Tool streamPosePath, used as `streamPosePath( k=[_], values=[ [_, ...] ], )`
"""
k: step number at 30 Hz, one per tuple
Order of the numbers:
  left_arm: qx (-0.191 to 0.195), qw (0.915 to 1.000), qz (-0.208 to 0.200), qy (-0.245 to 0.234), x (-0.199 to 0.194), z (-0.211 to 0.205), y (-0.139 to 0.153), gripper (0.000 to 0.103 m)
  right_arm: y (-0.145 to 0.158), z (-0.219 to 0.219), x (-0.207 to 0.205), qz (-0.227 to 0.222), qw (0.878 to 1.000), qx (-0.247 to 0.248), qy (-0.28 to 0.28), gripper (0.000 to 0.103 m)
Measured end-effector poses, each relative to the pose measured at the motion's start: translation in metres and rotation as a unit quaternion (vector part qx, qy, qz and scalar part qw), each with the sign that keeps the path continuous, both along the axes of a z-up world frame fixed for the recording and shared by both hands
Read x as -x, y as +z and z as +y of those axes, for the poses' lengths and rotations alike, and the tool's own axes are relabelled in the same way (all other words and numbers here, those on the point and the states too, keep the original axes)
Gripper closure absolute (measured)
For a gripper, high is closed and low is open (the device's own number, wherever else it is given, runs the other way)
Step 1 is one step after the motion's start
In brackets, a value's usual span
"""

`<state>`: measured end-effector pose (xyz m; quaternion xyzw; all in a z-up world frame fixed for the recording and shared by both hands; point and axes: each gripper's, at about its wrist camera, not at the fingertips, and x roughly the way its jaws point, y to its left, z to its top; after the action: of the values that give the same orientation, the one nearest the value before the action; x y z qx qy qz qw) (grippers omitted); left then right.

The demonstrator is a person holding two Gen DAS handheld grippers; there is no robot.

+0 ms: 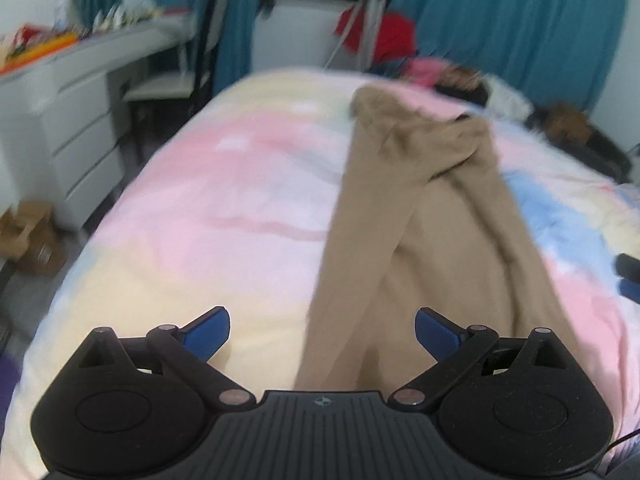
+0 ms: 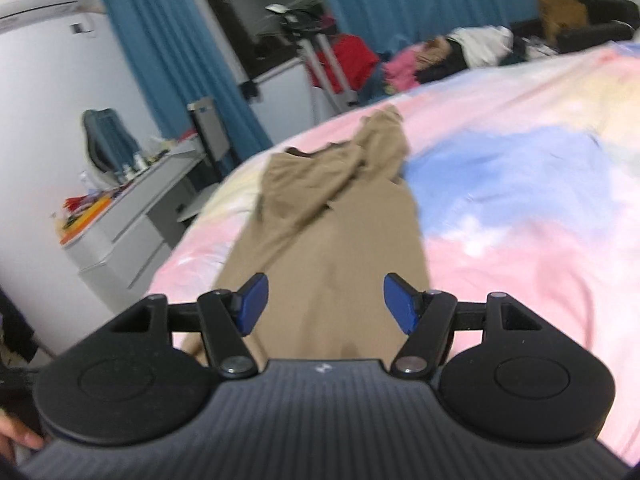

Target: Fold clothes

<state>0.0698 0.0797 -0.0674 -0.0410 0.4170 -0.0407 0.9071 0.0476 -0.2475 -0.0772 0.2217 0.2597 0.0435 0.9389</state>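
Fold in progress. A long tan garment of soft woven cloth, apparently trousers, lies lengthwise on the pastel pink, blue and yellow bedspread, its far end doubled back on itself in a rumpled heap toward the teal curtains. The left gripper hovers over the garment's near end with its blue pads spread wide and nothing between them; the right gripper likewise stands apart and empty, above the cloth's near stretch. By this reading, a first rough fold is made at the far end of the garment, but the layers are uneven and creased. Squaring, further halving, and the mixed clothes heaped beyond the bedspread's far edge appear to remain.
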Motion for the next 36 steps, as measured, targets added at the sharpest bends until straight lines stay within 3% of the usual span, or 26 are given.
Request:
streamPosePath(
  k=[3, 8, 12, 15, 17, 19, 20, 22, 25, 31, 36],
  values=[
    [0.016, 0.9985, 0.046, 0.022, 0.002, 0.013, -0.008, 0.008, -0.006, -0.002, -0.006, 0.011, 1.000, 0.015, -0.009, 0.036],
    [0.053, 0.9918, 0.107, 0.044, 0.008, 0.029, -0.020, 0.024, -0.015, -0.004, -0.015, 0.014, 1.000, 0.021, -0.009, 0.036],
    [0.097, 0.9814, 0.160, 0.044, 0.005, 0.029, -0.033, 0.029, -0.020, -0.010, -0.018, 0.026, 1.000, 0.006, -0.014, 0.036],
    [0.079, 0.9823, 0.163, 0.048, 0.006, 0.026, -0.033, 0.048, -0.022, -0.014, -0.018, 0.031, 0.999, -0.006, -0.018, 0.036],
    [0.059, 0.9847, 0.156, 0.048, 0.008, 0.022, -0.031, 0.078, -0.023, -0.016, -0.018, 0.034, 0.999, -0.015, -0.020, 0.036],
    [0.024, 0.9907, 0.130, 0.033, 0.015, 0.010, -0.022, 0.096, -0.024, -0.018, -0.019, 0.037, 0.999, -0.025, -0.020, 0.036],
    [0.004, 0.9933, 0.114, 0.021, 0.020, 0.002, -0.016, 0.099, -0.025, -0.018, -0.018, 0.039, 0.999, -0.026, -0.022, 0.036],
    [-0.036, 0.9961, 0.080, -0.008, 0.033, -0.017, -0.004, 0.100, -0.026, -0.018, -0.018, 0.045, 0.998, -0.023, -0.030, 0.036],
    [-0.092, 0.9935, 0.037, -0.055, 0.050, -0.050, 0.015, 0.100, -0.027, -0.020, -0.018, 0.052, 0.998, -0.020, -0.041, 0.036],
    [-0.134, 0.9807, 0.013, -0.142, 0.068, -0.107, 0.035, 0.101, -0.034, -0.023, -0.022, 0.066, 0.996, -0.045, -0.038, 0.036],
    [-0.122, 0.9751, 0.043, -0.180, 0.067, -0.136, 0.004, 0.100, -0.037, -0.025, -0.023, 0.075, 0.995, -0.047, -0.036, 0.036]
  ],
)
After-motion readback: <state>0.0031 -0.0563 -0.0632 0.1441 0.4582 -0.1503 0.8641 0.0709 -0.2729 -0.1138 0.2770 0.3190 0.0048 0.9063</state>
